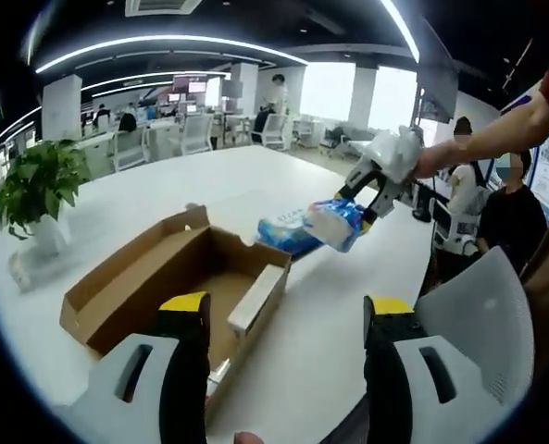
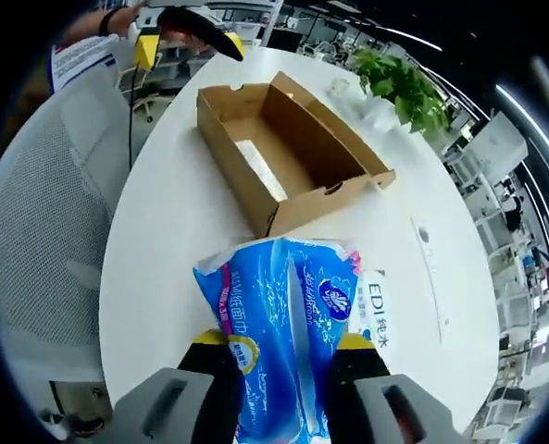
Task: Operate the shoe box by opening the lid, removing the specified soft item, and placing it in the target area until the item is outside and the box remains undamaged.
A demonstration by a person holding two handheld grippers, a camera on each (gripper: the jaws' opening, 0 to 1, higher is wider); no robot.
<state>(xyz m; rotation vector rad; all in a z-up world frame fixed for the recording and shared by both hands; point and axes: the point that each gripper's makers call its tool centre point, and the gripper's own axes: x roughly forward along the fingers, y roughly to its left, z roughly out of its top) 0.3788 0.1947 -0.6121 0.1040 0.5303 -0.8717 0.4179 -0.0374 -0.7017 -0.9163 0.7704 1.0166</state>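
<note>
White table (image 2: 172,231), wide bare top around open shoe box (image 2: 288,153), lid folded back. Right gripper (image 2: 283,356) pinching blue tissue pack (image 2: 279,314), outside box, past its 6 o'clock end in right gripper view. Left gripper (image 1: 288,319) spread wide, holding nothing, over box edge. Potted plant (image 1: 38,185) at 9 o'clock. Grey chair (image 2: 47,231) beside table edge.

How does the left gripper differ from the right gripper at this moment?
The left gripper is open and holds nothing; the right gripper is shut on the blue tissue pack. The left one is over a corner of the open shoe box; the right one is beside it, above the white table. Both have yellow-tipped black jaws.
</note>
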